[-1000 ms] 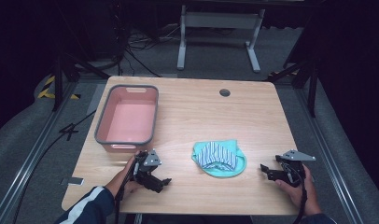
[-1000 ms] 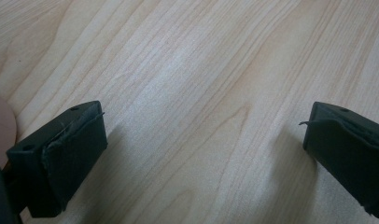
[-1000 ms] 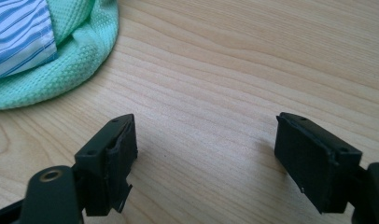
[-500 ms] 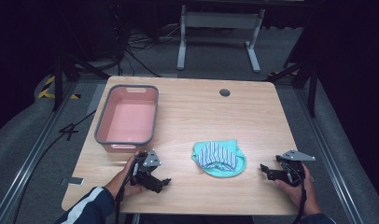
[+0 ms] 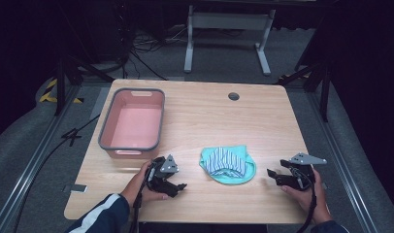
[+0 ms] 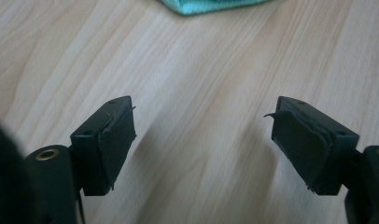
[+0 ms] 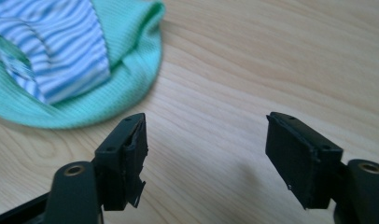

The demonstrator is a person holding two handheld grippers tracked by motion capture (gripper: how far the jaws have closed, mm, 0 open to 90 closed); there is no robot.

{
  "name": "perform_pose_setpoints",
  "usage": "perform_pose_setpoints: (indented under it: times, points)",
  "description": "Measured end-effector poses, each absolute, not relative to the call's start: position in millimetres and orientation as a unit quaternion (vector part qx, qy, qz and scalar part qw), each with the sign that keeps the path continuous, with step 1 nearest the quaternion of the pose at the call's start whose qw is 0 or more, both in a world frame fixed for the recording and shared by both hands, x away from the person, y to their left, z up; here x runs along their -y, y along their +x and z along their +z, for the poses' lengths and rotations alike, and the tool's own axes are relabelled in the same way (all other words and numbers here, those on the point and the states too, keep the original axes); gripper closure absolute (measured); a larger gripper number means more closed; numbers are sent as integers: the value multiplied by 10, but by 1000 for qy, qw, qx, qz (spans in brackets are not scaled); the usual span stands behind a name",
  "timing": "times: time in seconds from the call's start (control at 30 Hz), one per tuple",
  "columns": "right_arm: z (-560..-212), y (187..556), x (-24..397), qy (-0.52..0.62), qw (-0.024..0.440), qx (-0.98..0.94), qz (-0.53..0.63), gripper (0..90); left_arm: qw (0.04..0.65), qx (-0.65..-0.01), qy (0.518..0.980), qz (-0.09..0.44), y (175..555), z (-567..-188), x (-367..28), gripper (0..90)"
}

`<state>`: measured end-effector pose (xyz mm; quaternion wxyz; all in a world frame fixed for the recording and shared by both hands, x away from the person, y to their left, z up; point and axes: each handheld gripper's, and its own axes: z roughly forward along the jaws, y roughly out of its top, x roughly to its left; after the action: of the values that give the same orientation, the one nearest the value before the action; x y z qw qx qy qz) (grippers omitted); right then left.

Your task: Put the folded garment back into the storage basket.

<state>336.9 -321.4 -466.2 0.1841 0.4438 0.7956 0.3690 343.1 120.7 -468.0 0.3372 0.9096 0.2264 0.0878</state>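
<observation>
Rectangular table (image 5: 263, 121), light wood-grain top, rounded corners, with a small round dark grommet hole (image 5: 233, 96) near the far edge. On it: one pink rectangular plastic tub with a grey rim (image 5: 133, 124), far left; one crumpled mint-green knit cloth with a blue-and-white striped part (image 5: 227, 164), near the front edge, right of the tub and apart from it.
</observation>
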Motion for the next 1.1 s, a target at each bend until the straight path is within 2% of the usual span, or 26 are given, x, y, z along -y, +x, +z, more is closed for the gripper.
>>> perform_pose_setpoints:
  times: [0.17,0.4,0.67,0.97,1.03,1.1]
  points:
    - [-4530,3464,3007,412,183,-807,381,389,351,-234,901,100,3562,-4604,-994,275]
    - [-4487,3669,2786,392,173,-820,379,423,360,-255,890,115,3810,-4588,-738,325]
    - [-4536,3946,2510,379,158,-831,376,462,359,-279,881,128,4051,-4638,-575,326]
    - [-4691,4078,2367,387,149,-838,355,451,353,-283,887,94,4257,-4740,-494,274]
    - [-4702,4083,2378,391,143,-837,356,442,354,-291,886,66,4304,-4764,-505,253]
    - [-4715,4083,2393,397,141,-836,351,422,354,-288,887,70,4302,-4770,-498,239]
